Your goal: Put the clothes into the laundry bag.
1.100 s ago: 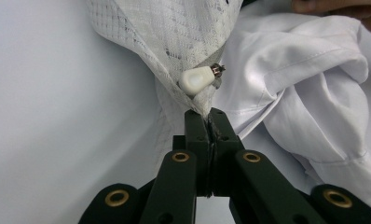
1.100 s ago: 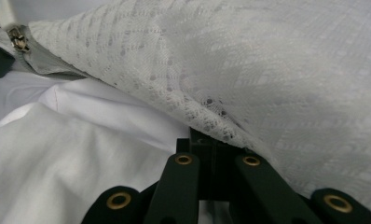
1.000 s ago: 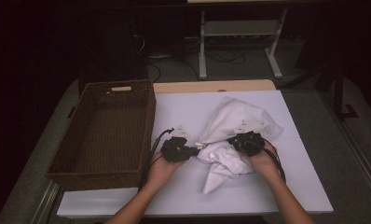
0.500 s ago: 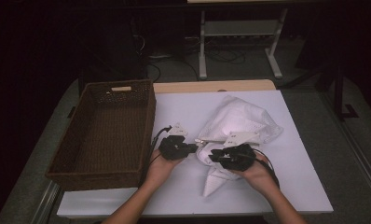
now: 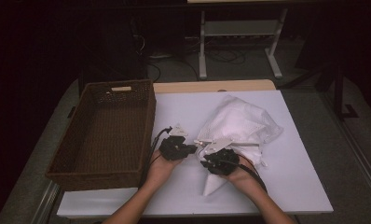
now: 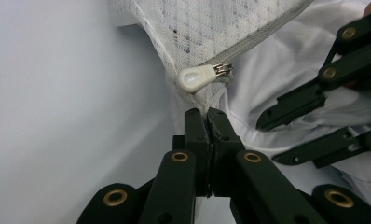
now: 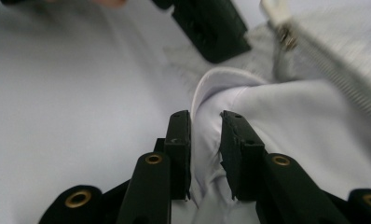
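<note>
Pinches the corner of the white mesh bag [image 5: 242, 123] with the left gripper [image 6: 207, 114], jaws clenched tight with only a thin fold of netting caught at the very tips. Finds the white zipper pull [image 6: 195, 78] just beyond those tips, lying on the bag's edge at the end of the zipper, which runs up and away to the far right of the left jaws. Shows the bulk of the bag spread beyond and to the right of this gripper, flat on the white table [image 5: 305, 186]. Grasps a bunched fold of smooth white cloth [image 7: 286, 121] with the right gripper [image 7: 206, 119]; jaws have just been opening and now stand a little apart, the fold filling the gap and pressed by both pads. Places that cloth ahead and to the right of the right jaws, reaching up to the zipper's teeth, with bare table to their left. Sets the two grippers near each other, tips pointing toward one another at the bag's near corner, the left one's jaw visible just beyond the right one's tips. Leaves the brown wicker basket [image 5: 104, 130] well off behind the left gripper, on the side away from the bag.
</note>
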### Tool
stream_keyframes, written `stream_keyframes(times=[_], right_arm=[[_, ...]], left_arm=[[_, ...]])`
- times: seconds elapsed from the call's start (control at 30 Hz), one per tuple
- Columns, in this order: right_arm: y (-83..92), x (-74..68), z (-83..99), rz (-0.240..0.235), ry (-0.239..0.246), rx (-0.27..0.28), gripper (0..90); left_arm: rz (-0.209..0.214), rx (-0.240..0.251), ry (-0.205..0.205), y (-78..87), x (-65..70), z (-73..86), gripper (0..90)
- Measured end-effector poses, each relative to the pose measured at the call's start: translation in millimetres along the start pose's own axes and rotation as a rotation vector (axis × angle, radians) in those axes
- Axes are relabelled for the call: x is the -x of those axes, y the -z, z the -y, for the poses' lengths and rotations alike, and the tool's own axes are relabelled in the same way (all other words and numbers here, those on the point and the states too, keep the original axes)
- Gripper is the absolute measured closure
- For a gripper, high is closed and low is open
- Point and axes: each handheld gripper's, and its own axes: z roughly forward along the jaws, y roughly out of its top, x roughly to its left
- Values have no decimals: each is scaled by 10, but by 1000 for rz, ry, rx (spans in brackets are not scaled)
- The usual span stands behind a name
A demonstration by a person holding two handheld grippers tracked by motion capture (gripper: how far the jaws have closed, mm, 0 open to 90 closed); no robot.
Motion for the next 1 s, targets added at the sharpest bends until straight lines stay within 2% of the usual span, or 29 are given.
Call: stream_keyframes(times=[0.07,0.2,0.37,0.43,0.6,0.73,1.0], right_arm=[[-9,-14,8,6,19,-3,754],[-9,-19,24,13,26,10,809],[22,-18,46,29,33,17,832],[49,-4,65,26,19,25,835],[155,33,111,30,4,49,847],[278,88,164,30,-33,78,854],[409,215,224,53,-79,115,859]], left_arm=[[1,-1,3,-1,-4,5,885],[2,-4,5,1,-1,15,886],[15,-4,2,24,20,31,889],[17,-6,-9,50,32,36,889],[33,-7,-5,84,79,57,892],[47,-7,-1,135,123,101,894],[80,-11,21,171,206,212,894]])
